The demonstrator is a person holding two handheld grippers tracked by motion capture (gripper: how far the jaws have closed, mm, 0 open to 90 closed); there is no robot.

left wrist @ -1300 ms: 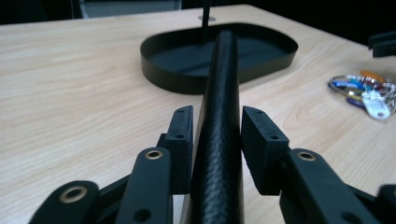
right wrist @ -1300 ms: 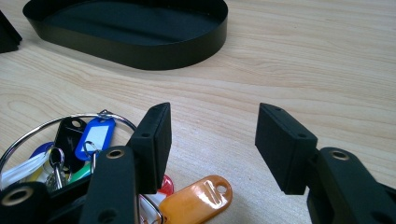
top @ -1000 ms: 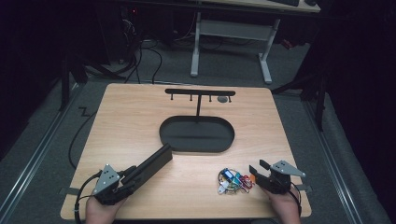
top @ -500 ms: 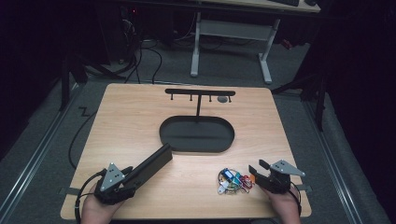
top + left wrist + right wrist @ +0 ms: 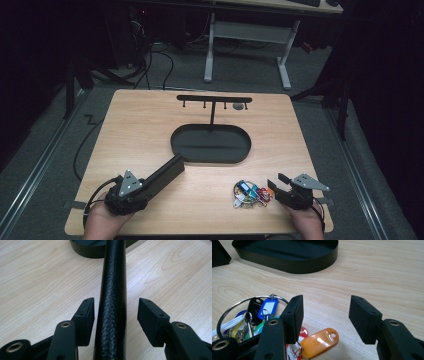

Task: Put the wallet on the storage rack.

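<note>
At the lower left of the high view, the left tool (image 5: 150, 181) straddles a long black case (image 5: 112, 297) lying on the bench (image 5: 150, 130) with its far end by the oval black tray (image 5: 210, 155); its jaws have just been opening and stand clear of the case, so it is released. At the lower right, the right tool (image 5: 325, 315) rests spread and empty beside the bunch of key tags (image 5: 259, 315). Judged from this, neither item is lifted or stowed; all placing remains.
</note>
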